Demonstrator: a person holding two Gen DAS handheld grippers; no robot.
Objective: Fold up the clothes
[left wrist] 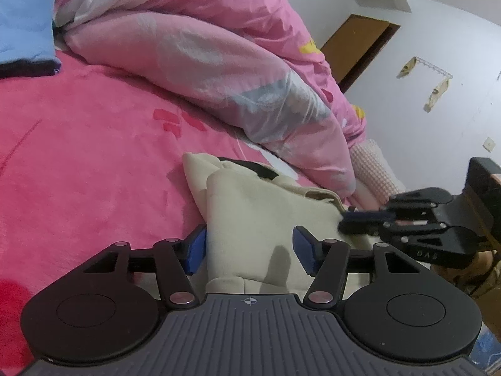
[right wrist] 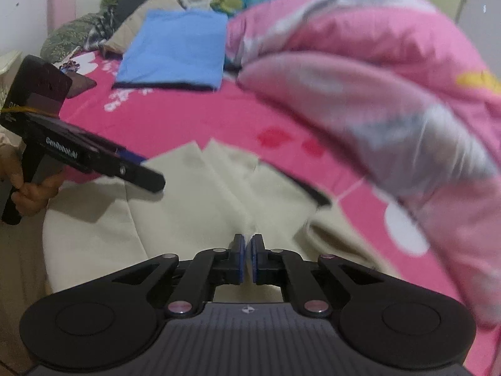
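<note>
My right claw (right wrist: 247, 258) is clenched on a fold of the cream garment (right wrist: 194, 206) at the bed's (left wrist: 78, 156) near edge; my left claw (left wrist: 249, 247) straddles it, unclamped. Next, I'd pinch left, then fold.

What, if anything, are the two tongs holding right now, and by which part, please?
The right tongs are shut on a ridge of the cream garment near its middle. The left tongs straddle its fold without pressing.
</note>
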